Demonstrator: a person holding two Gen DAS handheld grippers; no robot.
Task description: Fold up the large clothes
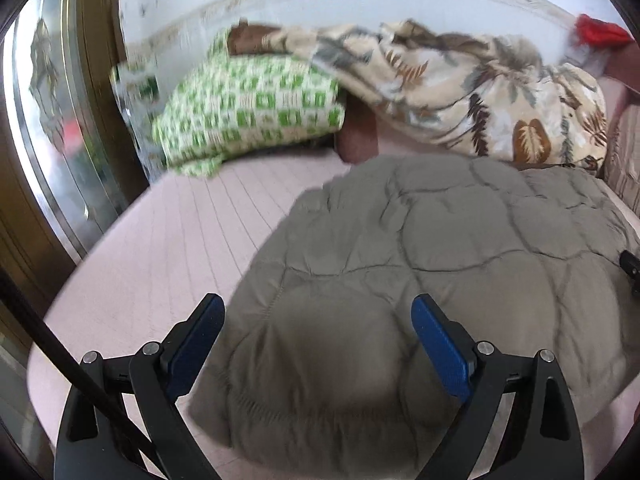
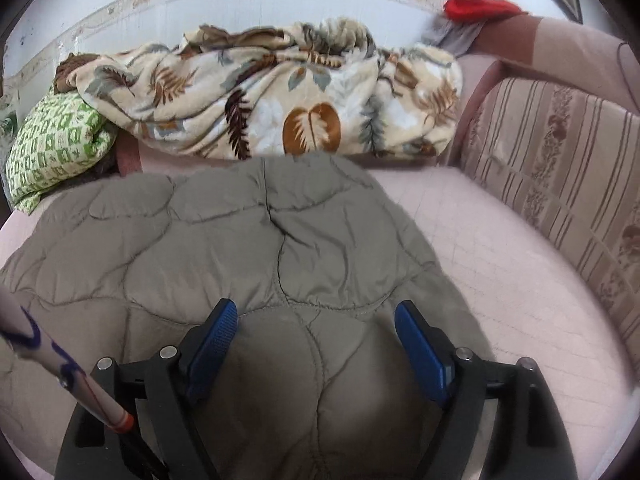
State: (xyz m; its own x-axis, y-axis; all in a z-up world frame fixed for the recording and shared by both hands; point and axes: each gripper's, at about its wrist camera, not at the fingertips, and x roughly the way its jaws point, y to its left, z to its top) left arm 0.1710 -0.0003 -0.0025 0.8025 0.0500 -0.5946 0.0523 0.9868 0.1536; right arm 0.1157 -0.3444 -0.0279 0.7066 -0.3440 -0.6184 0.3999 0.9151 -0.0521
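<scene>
While the grey quilted coat lay bunched on the pink bed, the left gripper and right gripper hovered over its near edge, both spread wide, gripping nothing, with a leaf-print blanket behind

Soft even daylight; motion blur at left, fisheye-warped edges, dark vignette.

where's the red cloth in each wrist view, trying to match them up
Left wrist: red cloth at the far upper right, against the wall.
Right wrist: red cloth at the top, right of centre, above the headboard end.
Shared landmark: the leaf-print blanket, lying just left of and below it in both.
</scene>
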